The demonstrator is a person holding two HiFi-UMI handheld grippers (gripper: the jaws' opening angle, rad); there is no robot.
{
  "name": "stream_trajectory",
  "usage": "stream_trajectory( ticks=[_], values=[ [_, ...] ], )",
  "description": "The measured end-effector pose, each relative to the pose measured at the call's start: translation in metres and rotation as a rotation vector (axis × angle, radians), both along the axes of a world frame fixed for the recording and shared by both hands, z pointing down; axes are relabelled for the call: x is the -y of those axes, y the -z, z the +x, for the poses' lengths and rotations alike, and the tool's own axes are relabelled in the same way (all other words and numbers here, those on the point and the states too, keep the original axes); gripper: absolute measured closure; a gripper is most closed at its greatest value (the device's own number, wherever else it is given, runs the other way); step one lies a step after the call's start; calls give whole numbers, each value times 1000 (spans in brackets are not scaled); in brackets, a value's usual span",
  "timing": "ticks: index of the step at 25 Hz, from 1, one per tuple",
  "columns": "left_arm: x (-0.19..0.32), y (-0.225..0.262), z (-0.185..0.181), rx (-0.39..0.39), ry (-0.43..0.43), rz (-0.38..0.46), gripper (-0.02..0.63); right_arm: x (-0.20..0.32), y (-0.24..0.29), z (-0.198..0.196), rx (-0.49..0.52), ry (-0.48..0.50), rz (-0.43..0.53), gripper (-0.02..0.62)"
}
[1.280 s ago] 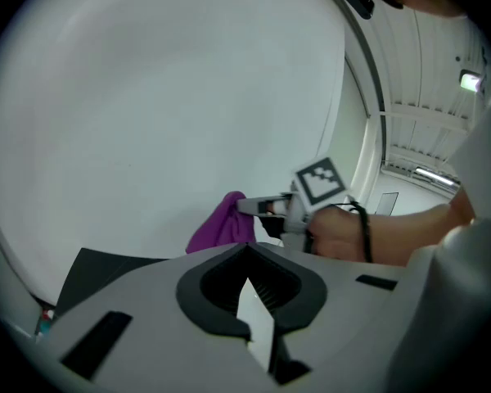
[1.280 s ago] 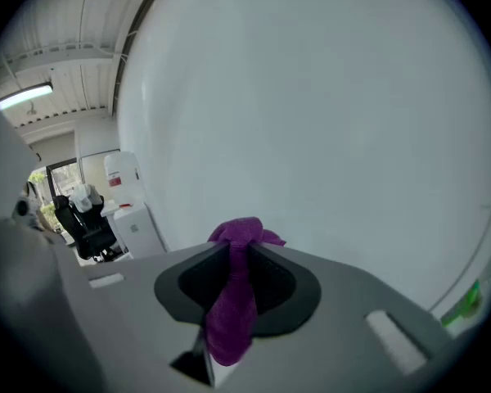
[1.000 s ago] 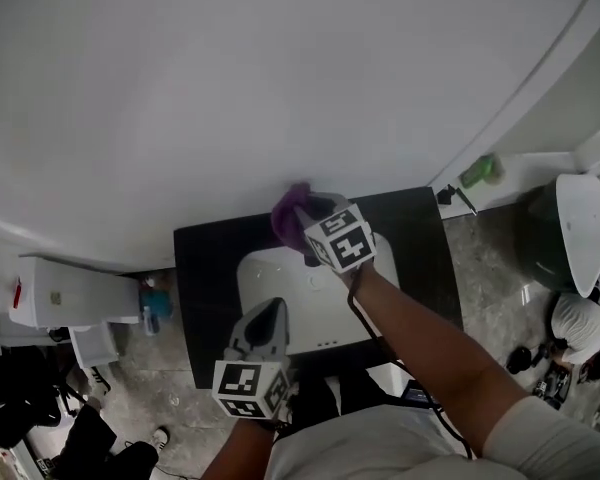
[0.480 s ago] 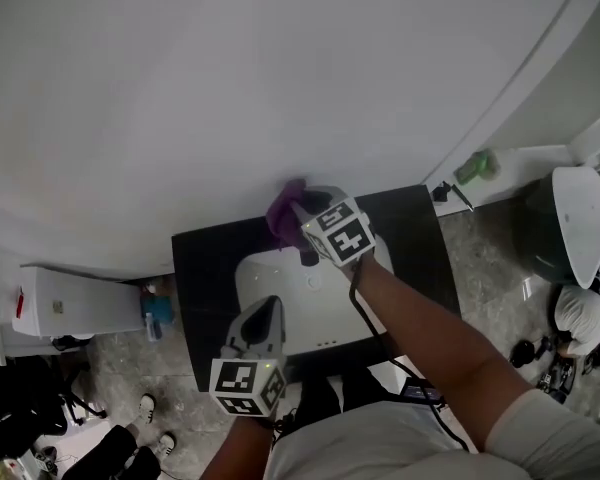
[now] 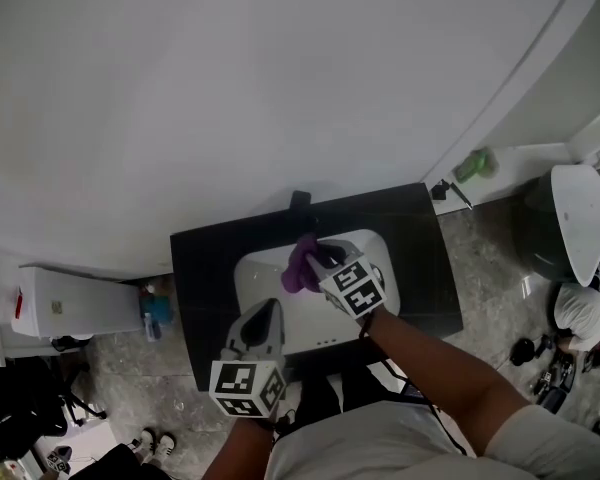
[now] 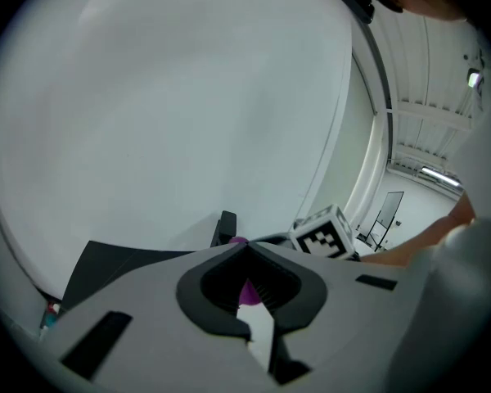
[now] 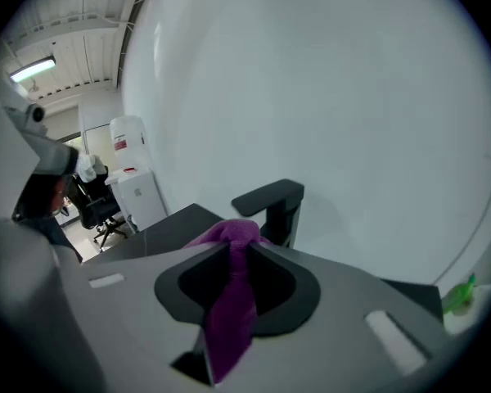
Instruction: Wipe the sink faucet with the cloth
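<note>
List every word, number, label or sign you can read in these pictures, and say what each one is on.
No text can be read.
Marker cube at left, marker cube at right: black-and-white square patterns, no letters.
Red sticker on the white unit: too small and blurred.
Purple cloth: no print.

In my right gripper, whose jaws look like smooth matt grey plastic, the purple cloth is soft, slightly fuzzy fabric, the faucet matt black, the sink smooth white, the counter dull black.
</note>
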State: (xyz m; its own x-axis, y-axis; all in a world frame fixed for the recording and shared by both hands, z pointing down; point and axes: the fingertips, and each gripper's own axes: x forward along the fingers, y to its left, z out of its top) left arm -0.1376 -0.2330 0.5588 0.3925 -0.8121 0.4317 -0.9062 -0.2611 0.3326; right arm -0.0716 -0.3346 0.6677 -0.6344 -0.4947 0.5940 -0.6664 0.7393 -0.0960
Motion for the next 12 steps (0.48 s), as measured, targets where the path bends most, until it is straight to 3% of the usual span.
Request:
stream_trajectory(
  ticks=[3, 6, 12],
  values=[
    [-3, -1, 4, 7, 1, -4, 600, 45, -1, -8, -44, -7, 40, 528],
    [-7, -2, 7, 3, -1, -10, 600, 52, -13, -9, -62, 2, 33, 528],
    [-7, -5, 6, -10, 6, -13, 600, -31, -23, 1, -27, 63, -49, 529]
  ],
)
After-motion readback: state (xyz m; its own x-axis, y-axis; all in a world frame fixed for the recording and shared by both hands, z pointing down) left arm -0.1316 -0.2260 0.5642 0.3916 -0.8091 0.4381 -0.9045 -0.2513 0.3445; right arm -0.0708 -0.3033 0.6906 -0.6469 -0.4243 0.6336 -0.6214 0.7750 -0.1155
